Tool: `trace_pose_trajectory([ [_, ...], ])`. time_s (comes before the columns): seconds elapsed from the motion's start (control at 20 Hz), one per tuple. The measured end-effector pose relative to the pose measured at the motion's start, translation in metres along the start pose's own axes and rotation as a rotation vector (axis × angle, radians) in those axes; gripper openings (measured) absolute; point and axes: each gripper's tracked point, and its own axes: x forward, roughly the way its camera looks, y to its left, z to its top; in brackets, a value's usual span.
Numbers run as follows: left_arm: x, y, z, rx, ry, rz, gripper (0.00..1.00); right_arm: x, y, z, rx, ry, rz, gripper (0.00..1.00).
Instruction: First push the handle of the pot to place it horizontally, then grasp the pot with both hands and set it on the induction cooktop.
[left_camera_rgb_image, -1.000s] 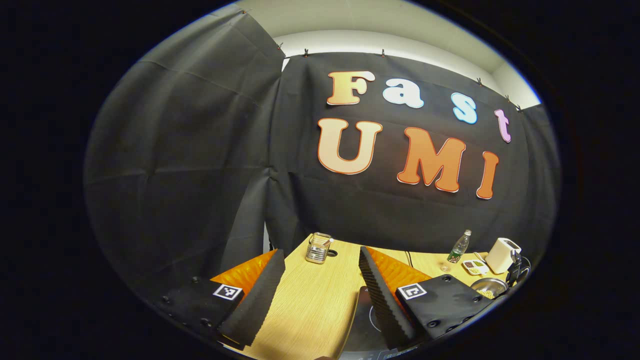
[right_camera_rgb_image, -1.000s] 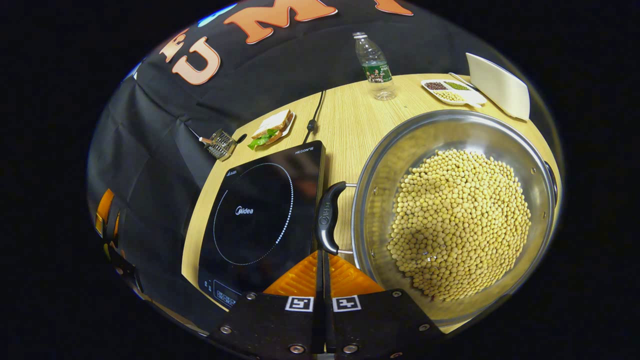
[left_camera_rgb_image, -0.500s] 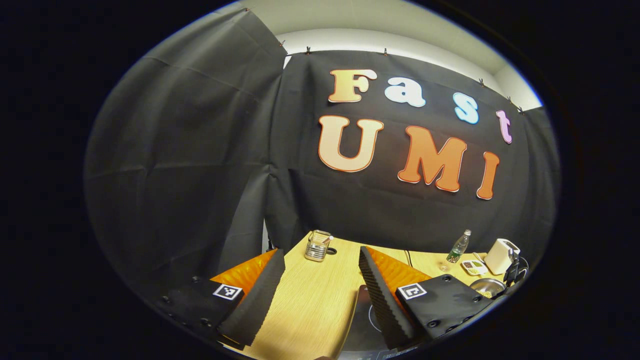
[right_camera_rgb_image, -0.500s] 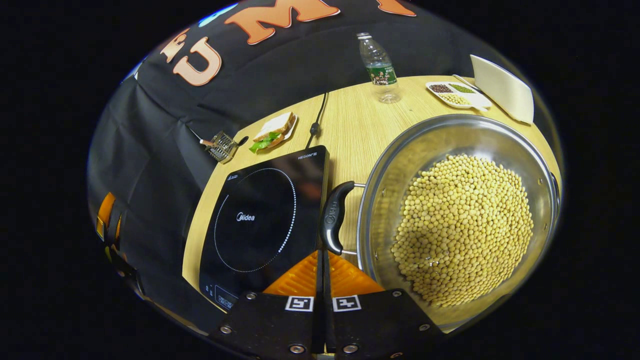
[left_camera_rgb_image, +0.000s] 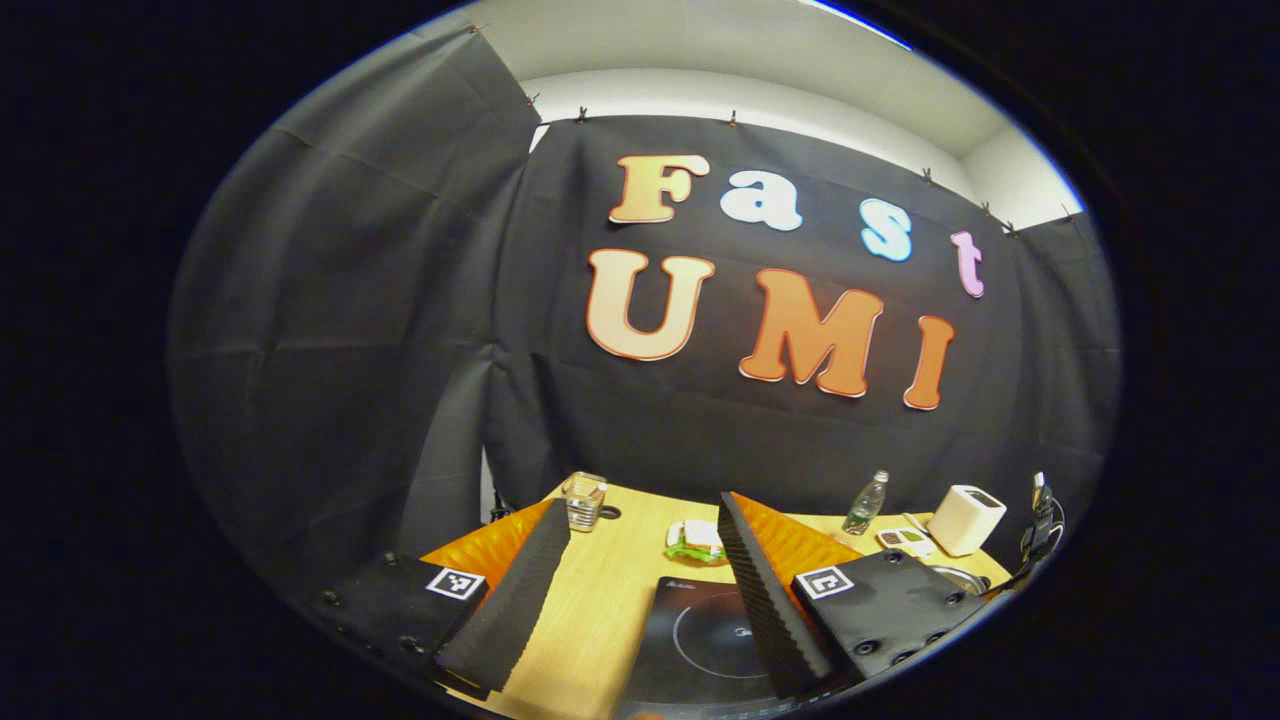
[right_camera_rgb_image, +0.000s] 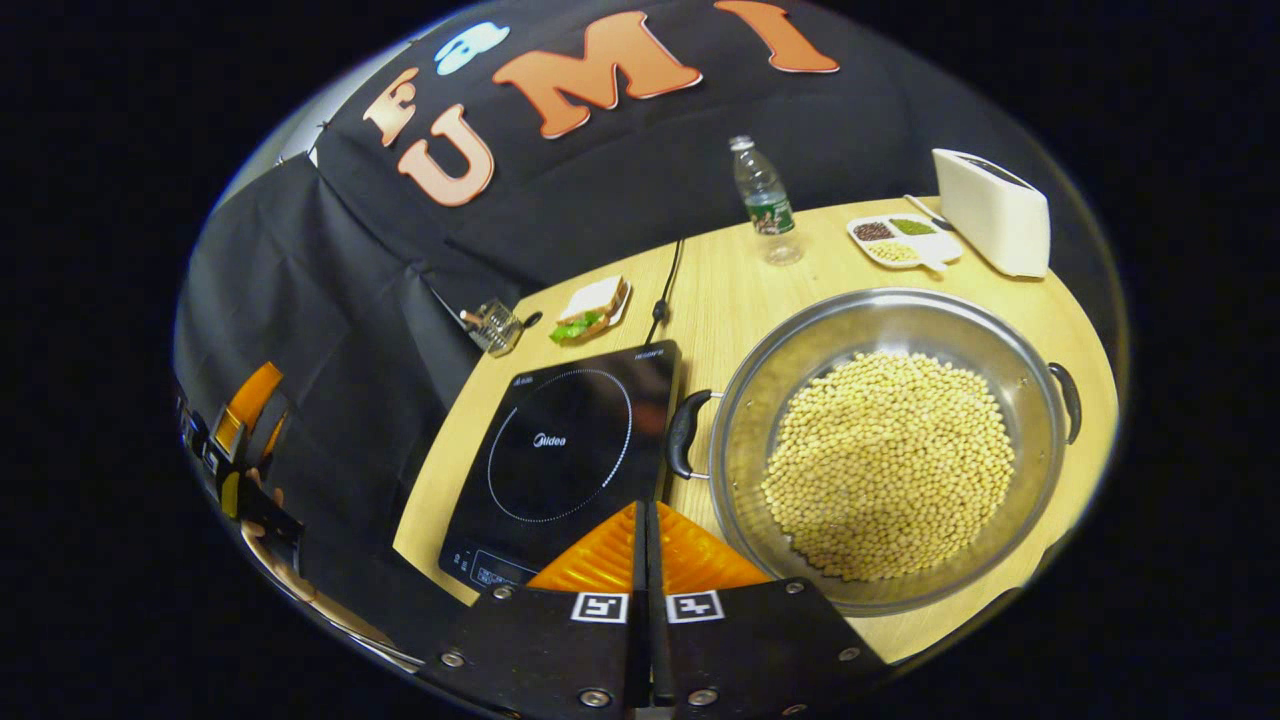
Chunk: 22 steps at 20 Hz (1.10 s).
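Pot (right_camera_rgb_image: 890, 450): wide steel pan filled with pale beans, standing on the wooden surface (right_camera_rgb_image: 720, 290) just right of the induction cooktop (right_camera_rgb_image: 560, 455), apart from its glass. One black handle (right_camera_rgb_image: 682, 433) faces the cooktop; the other (right_camera_rgb_image: 1070, 400) sits at the far right rim.

Right gripper (right_camera_rgb_image: 645, 515): fingers pressed together with nothing between them, tips above the near edge of the surface between cooktop and pot.

Left gripper (left_camera_rgb_image: 640, 540): fingers spread wide and empty, held over the surface (left_camera_rgb_image: 600, 590) with the cooktop (left_camera_rgb_image: 700, 640) below them.

Further back: sandwich (right_camera_rgb_image: 592, 308) on a plate, water bottle (right_camera_rgb_image: 765, 200), divided dish of beans (right_camera_rgb_image: 900, 240), white toaster (right_camera_rgb_image: 990, 210), small glass container (right_camera_rgb_image: 495, 325).
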Motion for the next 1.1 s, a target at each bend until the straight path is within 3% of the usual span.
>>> trace_pose_trajectory([
  [0.35, -0.002, -0.094, -0.020, 0.012, 0.033, -0.143, 0.98, -0.061, -0.060, 0.042, -0.044, -0.207, -0.113, 0.28],
  [0.4, 0.000, -0.107, -0.025, 0.016, 0.046, -0.165, 0.98, -0.066, -0.069, 0.045, -0.051, -0.227, -0.133, 0.19],
  [0.45, 0.001, -0.122, -0.033, 0.020, 0.063, -0.187, 0.97, -0.072, -0.077, 0.047, -0.054, -0.240, -0.151, 0.37],
  [0.5, 0.003, -0.136, -0.039, 0.023, 0.080, -0.208, 0.97, -0.076, -0.086, 0.050, -0.054, -0.255, -0.168, 0.41],
  [0.55, 0.005, -0.150, -0.048, 0.025, 0.102, -0.230, 0.98, -0.079, -0.095, 0.053, -0.055, -0.267, -0.184, 0.51],
  [0.95, 0.021, -0.243, -0.117, 0.066, 0.252, -0.363, 0.98, -0.098, -0.175, 0.058, -0.043, -0.311, -0.325, 0.86],
  [1.1, 0.025, -0.270, -0.145, 0.077, 0.314, -0.403, 0.98, -0.099, -0.196, 0.060, -0.047, -0.320, -0.367, 0.94],
])
